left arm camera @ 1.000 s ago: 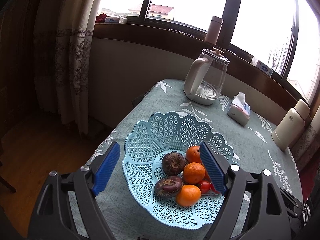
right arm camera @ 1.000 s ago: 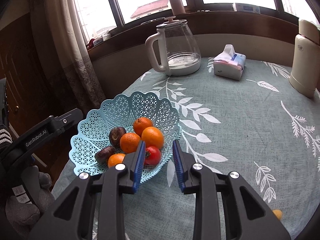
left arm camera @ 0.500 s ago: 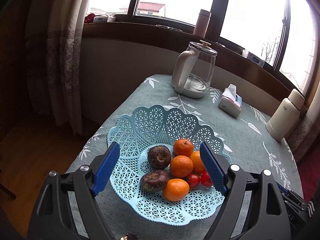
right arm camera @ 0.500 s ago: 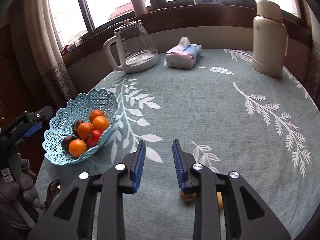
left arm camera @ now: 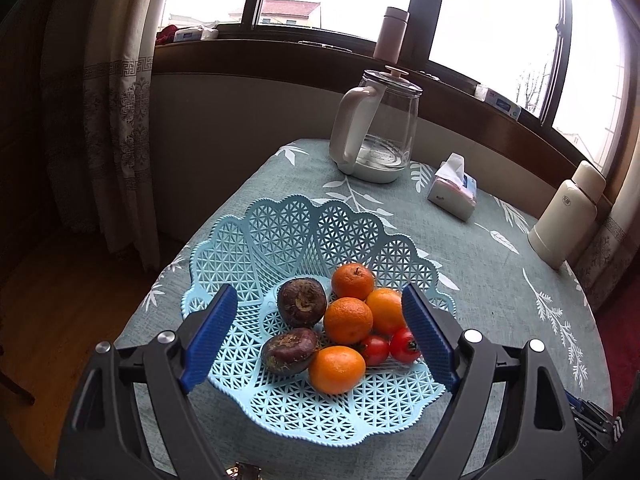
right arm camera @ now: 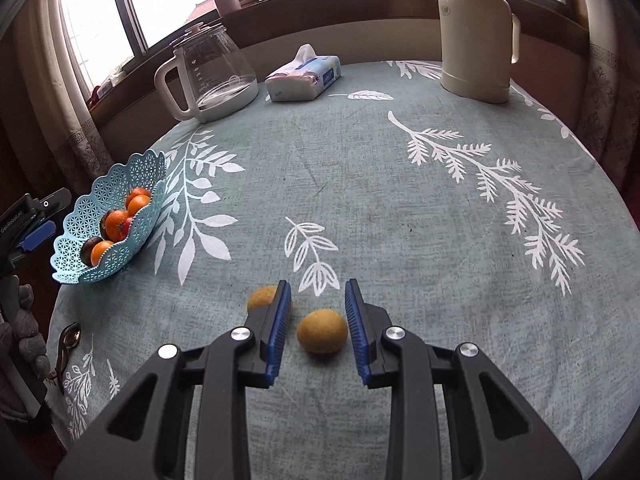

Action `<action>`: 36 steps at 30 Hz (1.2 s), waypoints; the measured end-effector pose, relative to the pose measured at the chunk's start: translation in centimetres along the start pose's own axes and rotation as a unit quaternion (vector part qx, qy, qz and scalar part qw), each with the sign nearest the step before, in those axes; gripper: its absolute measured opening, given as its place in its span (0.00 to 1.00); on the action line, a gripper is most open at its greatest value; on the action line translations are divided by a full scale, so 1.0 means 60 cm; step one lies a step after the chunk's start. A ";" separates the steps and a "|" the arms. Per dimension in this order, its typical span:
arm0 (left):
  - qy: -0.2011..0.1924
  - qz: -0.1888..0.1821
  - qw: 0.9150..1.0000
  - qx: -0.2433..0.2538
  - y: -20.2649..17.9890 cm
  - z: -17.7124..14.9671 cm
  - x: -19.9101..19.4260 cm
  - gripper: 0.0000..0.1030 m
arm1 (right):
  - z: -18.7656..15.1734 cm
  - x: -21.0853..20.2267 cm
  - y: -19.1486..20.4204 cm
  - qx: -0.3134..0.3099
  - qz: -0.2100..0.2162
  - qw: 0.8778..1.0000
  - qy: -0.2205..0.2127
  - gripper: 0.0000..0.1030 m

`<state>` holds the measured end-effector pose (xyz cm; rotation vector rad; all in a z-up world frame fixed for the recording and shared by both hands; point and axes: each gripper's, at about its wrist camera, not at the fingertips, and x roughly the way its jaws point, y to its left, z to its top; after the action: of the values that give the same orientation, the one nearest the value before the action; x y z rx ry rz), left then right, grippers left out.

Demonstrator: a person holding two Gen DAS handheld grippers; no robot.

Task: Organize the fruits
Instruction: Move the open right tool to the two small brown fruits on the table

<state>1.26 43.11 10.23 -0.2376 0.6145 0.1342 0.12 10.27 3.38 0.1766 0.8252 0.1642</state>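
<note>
Right gripper [right arm camera: 316, 320] jaws open, straddling a yellow fruit [right arm camera: 322, 331] on the table [right arm camera: 400, 200]; left gripper [left arm camera: 316, 332] jaws open over the basket [left arm camera: 280, 240].

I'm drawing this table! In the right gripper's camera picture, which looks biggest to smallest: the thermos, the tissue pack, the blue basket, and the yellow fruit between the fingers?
1. Thermos
2. Blue basket
3. Tissue pack, though it sits farther off, so it may only look smaller than the basket
4. Yellow fruit, smallest even though nearest the camera
</note>
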 end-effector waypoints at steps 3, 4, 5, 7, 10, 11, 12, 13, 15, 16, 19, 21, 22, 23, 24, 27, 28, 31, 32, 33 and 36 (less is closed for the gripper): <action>0.000 -0.001 1.000 0.002 -0.003 -0.001 0.000 0.83 | -0.007 0.001 0.001 -0.003 0.000 1.000 0.005 0.28; 0.000 -0.002 1.000 0.002 -0.003 -0.001 0.000 0.83 | -0.009 0.002 0.000 -0.002 -0.001 1.000 0.008 0.28; 0.001 -0.002 1.000 0.003 -0.004 -0.001 0.000 0.83 | -0.010 0.003 -0.001 -0.001 -0.003 1.000 0.010 0.28; 0.001 -0.002 1.000 0.004 -0.006 -0.001 0.000 0.83 | -0.013 0.008 -0.004 0.002 -0.004 1.000 0.016 0.28; 0.002 -0.003 1.000 0.006 -0.009 -0.003 0.001 0.83 | -0.015 0.010 -0.001 -0.001 -0.002 1.000 0.018 0.28; 0.002 -0.003 1.000 0.008 -0.011 -0.003 0.001 0.83 | -0.014 0.011 0.000 -0.003 -0.002 1.000 0.020 0.28; 0.002 -0.004 1.000 0.009 -0.013 -0.004 0.001 0.83 | -0.015 0.013 0.001 -0.005 -0.004 1.000 0.022 0.28; 0.003 -0.005 1.000 0.011 -0.015 -0.005 0.001 0.83 | -0.015 0.015 0.001 -0.005 -0.006 1.000 0.024 0.28; 0.004 -0.007 1.000 0.015 -0.020 -0.007 0.002 0.83 | -0.016 0.019 0.000 -0.003 -0.003 1.000 0.029 0.28; 0.004 -0.008 1.000 0.017 -0.022 -0.008 0.002 0.83 | -0.016 0.020 0.001 -0.005 -0.003 1.000 0.030 0.28; 0.007 -0.010 1.000 0.021 -0.028 -0.011 0.005 0.83 | -0.017 0.022 0.002 -0.006 -0.005 0.999 0.032 0.28; 0.008 -0.010 1.000 0.023 -0.030 -0.012 0.007 0.83 | -0.018 0.023 0.002 -0.006 -0.004 0.999 0.033 0.28; 0.009 -0.011 1.000 0.023 -0.030 -0.012 0.007 0.83 | -0.018 0.023 0.002 -0.006 -0.004 0.999 0.033 0.28; 0.009 -0.011 1.000 0.024 -0.031 -0.013 0.008 0.83 | -0.018 0.023 0.002 -0.006 -0.004 0.999 0.032 0.28; 0.010 -0.011 1.000 0.025 -0.032 -0.013 0.008 0.83 | -0.018 0.023 0.002 -0.006 -0.004 0.999 0.033 0.28; 0.011 -0.012 1.000 0.026 -0.035 -0.015 0.010 0.83 | -0.019 0.023 0.004 -0.010 -0.008 0.999 0.031 0.28; 0.011 -0.013 0.999 0.027 -0.037 -0.015 0.010 0.83 | -0.019 0.023 0.005 -0.011 -0.010 0.999 0.030 0.28; 0.012 -0.015 0.999 0.032 -0.044 -0.018 0.009 0.83 | -0.019 0.020 0.004 -0.010 -0.009 1.000 0.026 0.28; 0.012 -0.016 0.999 0.033 -0.047 -0.019 0.008 0.83 | -0.019 0.018 0.003 -0.009 -0.008 1.000 0.023 0.28; 0.012 -0.018 0.999 0.036 -0.051 -0.021 0.008 0.83 | -0.018 0.015 0.001 -0.006 -0.008 1.000 0.020 0.28; 0.014 -0.025 0.998 0.049 -0.069 -0.028 0.006 0.83 | -0.014 0.005 -0.007 0.002 -0.014 1.000 0.004 0.28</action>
<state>1.42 38.71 9.41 -0.1598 0.6404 0.0524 -0.27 9.99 2.54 0.1684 0.8351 0.1376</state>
